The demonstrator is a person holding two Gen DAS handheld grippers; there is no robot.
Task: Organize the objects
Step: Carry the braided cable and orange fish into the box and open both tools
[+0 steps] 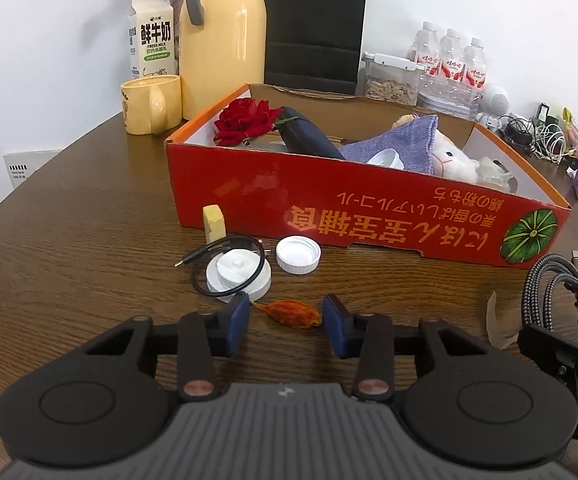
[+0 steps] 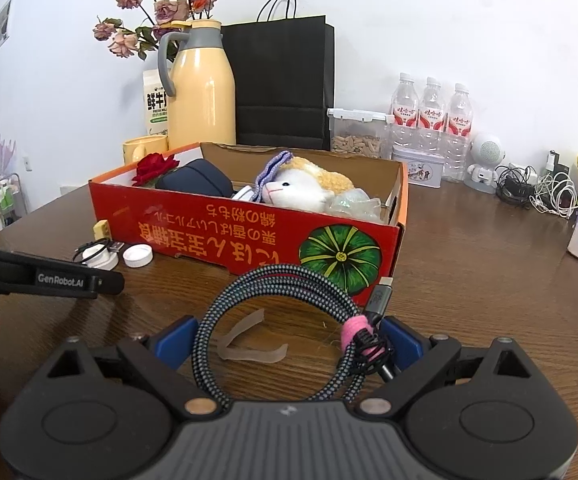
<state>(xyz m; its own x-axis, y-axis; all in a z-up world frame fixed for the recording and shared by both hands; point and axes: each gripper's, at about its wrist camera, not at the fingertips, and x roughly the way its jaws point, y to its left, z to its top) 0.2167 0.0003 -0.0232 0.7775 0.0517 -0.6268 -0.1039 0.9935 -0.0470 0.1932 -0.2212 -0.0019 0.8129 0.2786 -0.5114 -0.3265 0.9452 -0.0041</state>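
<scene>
We see both fisheye views bright and evenly lit, with soft glare on the tall glossy yellow plastic thermos jug [image 1: 222, 36], faint sheen on the dark wood-grain tabletop [image 2: 469, 280], sharp focus centrally, and strong bending with dark vignetted corners.

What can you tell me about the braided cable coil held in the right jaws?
The braided cable has a black-and-white woven sheath with a red strand showing, wound into a round coil of several loops. A pink strap binds it on one side, beside a grey USB-C plug. It stands tilted up above the wooden table, in front of the red box, gripped between the blue pads of the right gripper.
</scene>
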